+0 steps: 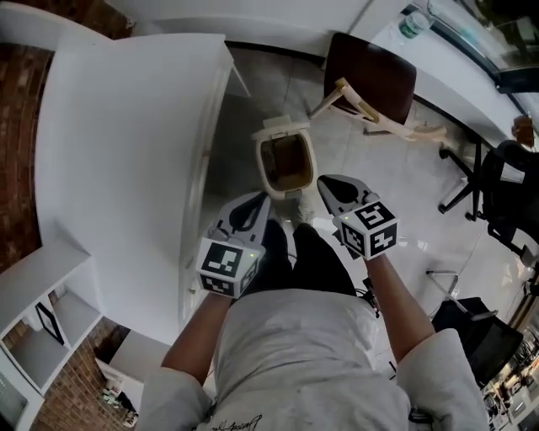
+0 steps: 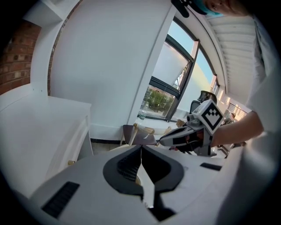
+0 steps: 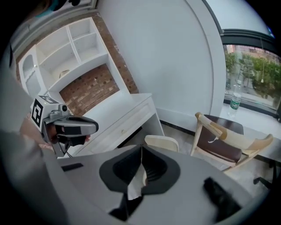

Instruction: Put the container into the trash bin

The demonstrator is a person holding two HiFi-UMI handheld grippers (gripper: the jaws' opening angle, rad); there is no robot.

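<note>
Well, both grippers hang closed above the open trash bin.

The left gripper (image 1: 255,204) and right gripper (image 1: 333,187) are held side by side in front of the person's body. Both point down toward the cream trash bin (image 1: 282,128), which stands on the floor just beside the white worktop (image 1: 126,168). In the left gripper view the fingers (image 2: 126,168) meet at their tips with nothing between them. In the right gripper view the fingers (image 3: 154,169) are likewise pressed together and empty. The bin's lid is tipped back and its inside shows brown; whether that is the container I cannot tell. A chair (image 1: 370,80) with a dark seat stands beyond the bin, near a bottle (image 1: 414,23) on the window ledge.
</note>
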